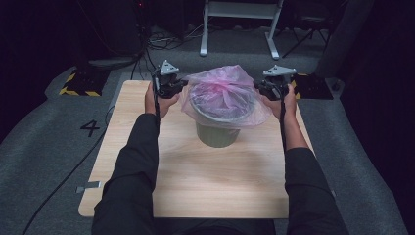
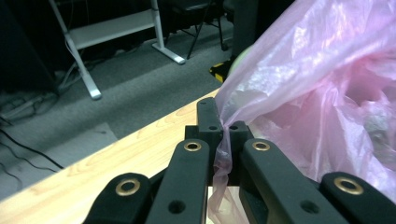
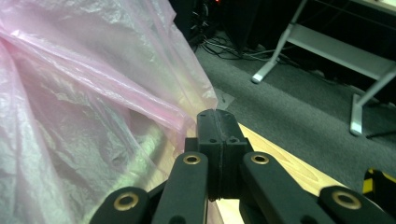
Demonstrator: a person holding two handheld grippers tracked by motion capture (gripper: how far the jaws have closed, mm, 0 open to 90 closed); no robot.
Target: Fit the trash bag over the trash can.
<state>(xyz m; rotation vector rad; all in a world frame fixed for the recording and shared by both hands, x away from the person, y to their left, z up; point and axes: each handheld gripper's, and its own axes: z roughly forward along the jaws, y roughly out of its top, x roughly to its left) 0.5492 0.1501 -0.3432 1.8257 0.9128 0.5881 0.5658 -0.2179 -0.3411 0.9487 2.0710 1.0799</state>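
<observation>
A green bin [image 1: 218,133] stands on the wooden table [image 1: 186,181], a little far of its middle, with a pink plastic bag [image 1: 222,95] draped over its mouth and hanging down past the rim on all sides. The bag's thin film puffs up above the bin's opening, and the round rim shows through it.

The left gripper [image 1: 172,88] sits just at the left edge of the bag, level with the bin's top, held in the person's left hand [image 1: 155,102]. In the left gripper view its black jaws are fully closed, and a gathered fold of the pink film [image 2: 224,149] is pinched between them, running up from the jaw tips into the body of the bag on the right.

The right gripper [image 1: 270,88] sits just at the right edge of the bag, opposite the left one, held in the right hand [image 1: 285,103]. In the right gripper view its jaws [image 3: 219,140] are pressed together; the bag's edge [image 3: 93,107] reaches the jaws from the left, and the film seems to be caught in the seam between them, though the fold there is hard to make out.

Bin and bag lie between the two grippers, both arms reaching from the near side
</observation>
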